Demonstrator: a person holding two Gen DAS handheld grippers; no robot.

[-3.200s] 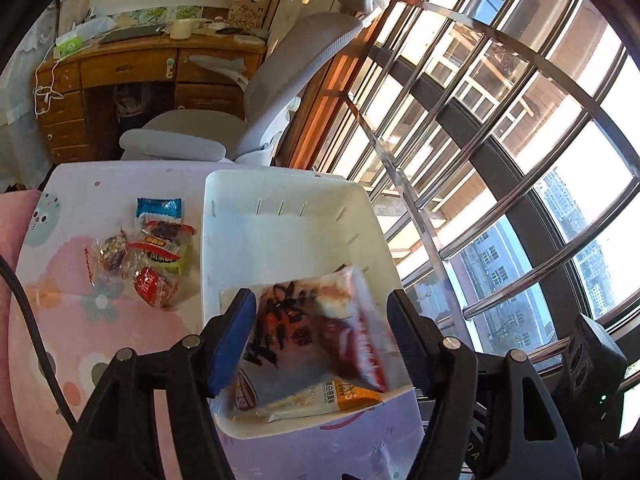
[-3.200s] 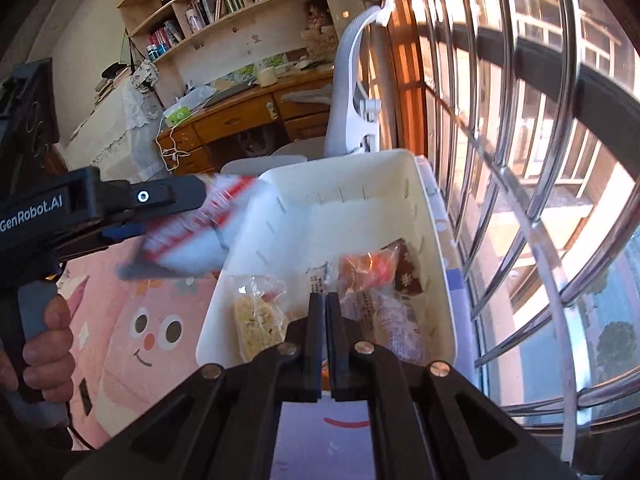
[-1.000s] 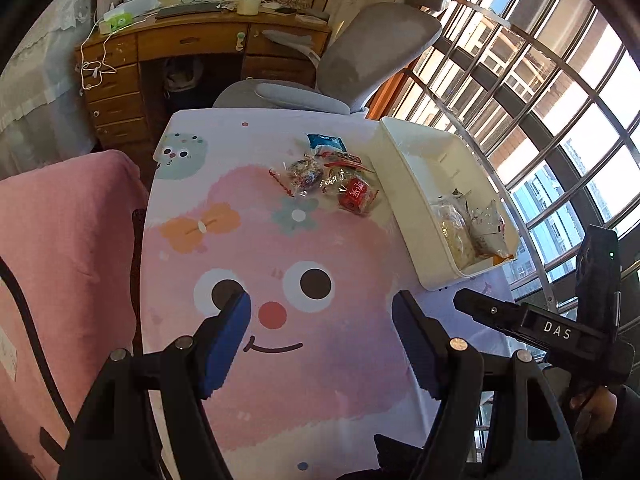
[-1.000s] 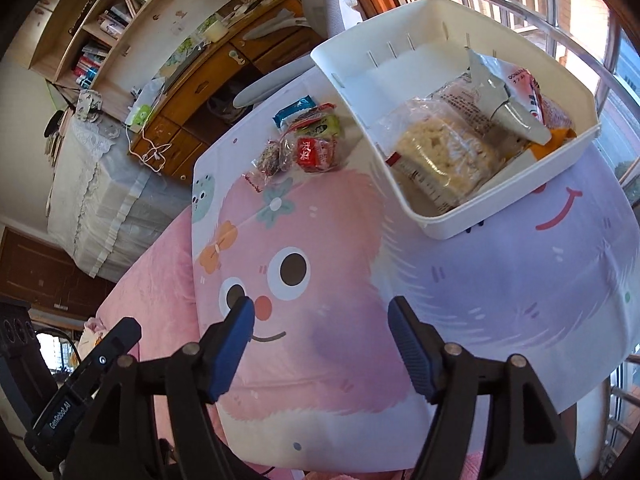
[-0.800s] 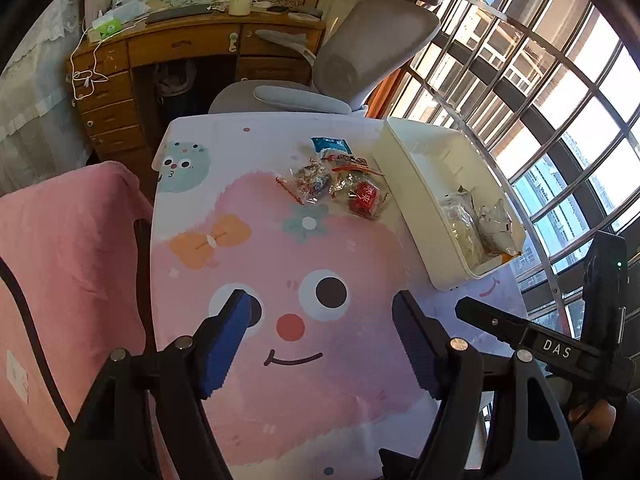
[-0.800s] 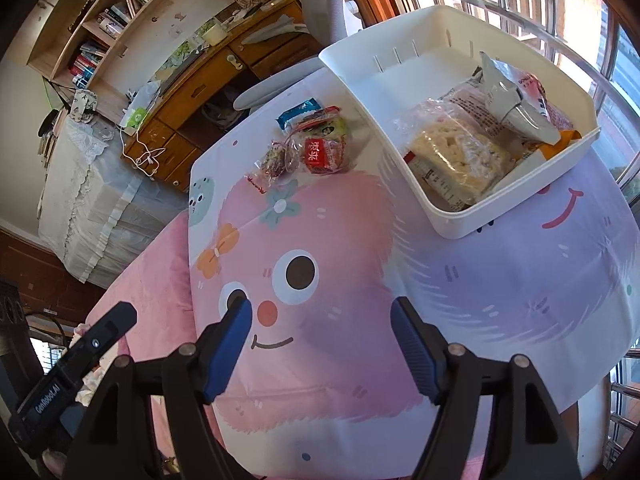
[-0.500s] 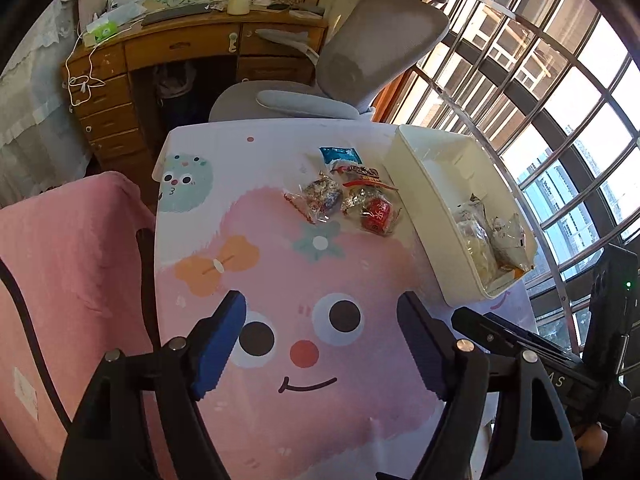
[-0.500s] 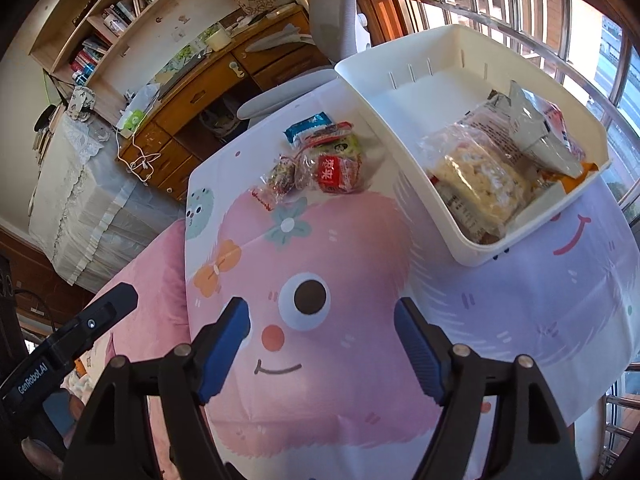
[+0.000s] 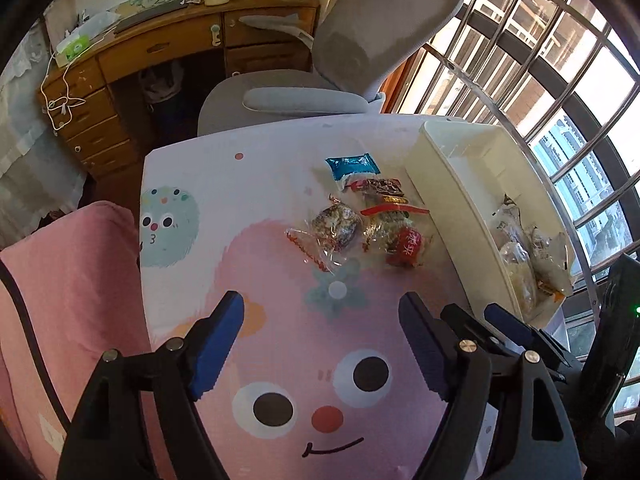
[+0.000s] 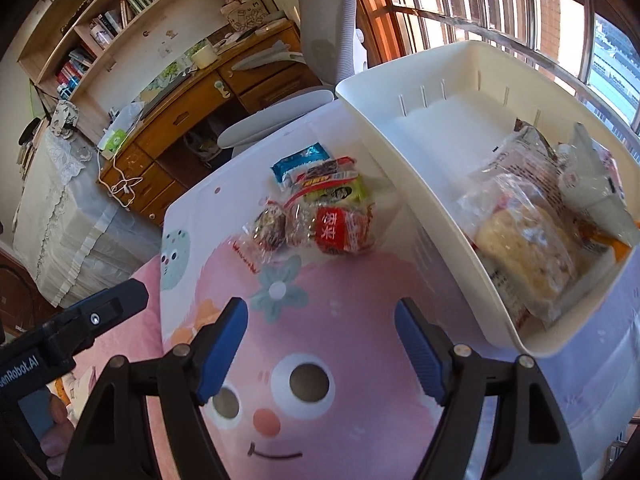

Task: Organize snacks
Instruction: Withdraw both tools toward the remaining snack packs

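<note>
A white bin [image 9: 444, 184] [image 10: 424, 184] stands at the table's right side with several snack bags in it [image 10: 532, 248]. A small pile of loose snacks lies left of it: a red packet [image 10: 338, 232] [image 9: 408, 246], a dark clear-wrapped one [image 9: 334, 228] [image 10: 270, 230], a blue packet [image 9: 352, 166] [image 10: 302, 162]. My left gripper [image 9: 322, 336] is open and empty above the table, short of the pile. My right gripper [image 10: 320, 336] is open and empty, also short of the pile.
The table wears a pink cartoon-face cloth [image 9: 280, 320]. A grey office chair [image 9: 320, 80] and a wooden desk [image 9: 160, 52] stand beyond the far edge. Barred windows [image 9: 540, 60] run along the right. A pink cloth [image 9: 60, 280] lies at the left.
Earlier the left gripper held a snack bag over the bin and the right was shut. Now both are open and empty, and in the last second both have moved closer to the loose pile.
</note>
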